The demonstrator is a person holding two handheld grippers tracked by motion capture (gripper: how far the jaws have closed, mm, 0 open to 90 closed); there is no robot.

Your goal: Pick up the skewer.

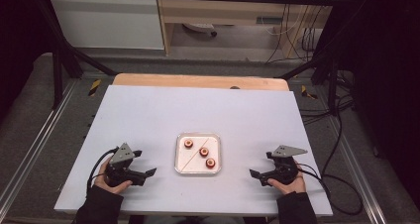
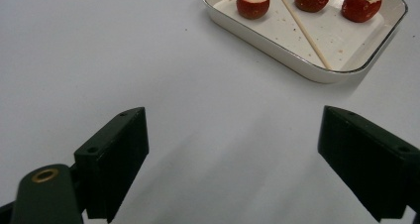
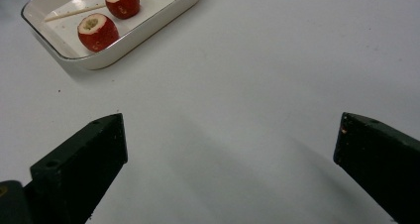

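Square white tray [image 1: 197, 154] at mid-table, midway between the two grippers and well apart from each. Left gripper [image 1: 146, 163] to the left of the tray, jaws spread wide, nothing between them but bare table [image 1: 198, 110]. Right gripper [image 1: 261, 165] to the right of the tray, jaws likewise wide apart and empty. Inside the tray: three red hollowed fruits [image 2: 253, 2], strung in a loose diagonal row, and one thin wooden stick [image 2: 301, 27] lying slantwise across the tray floor, beside the fruits. Two grippers, one tray.
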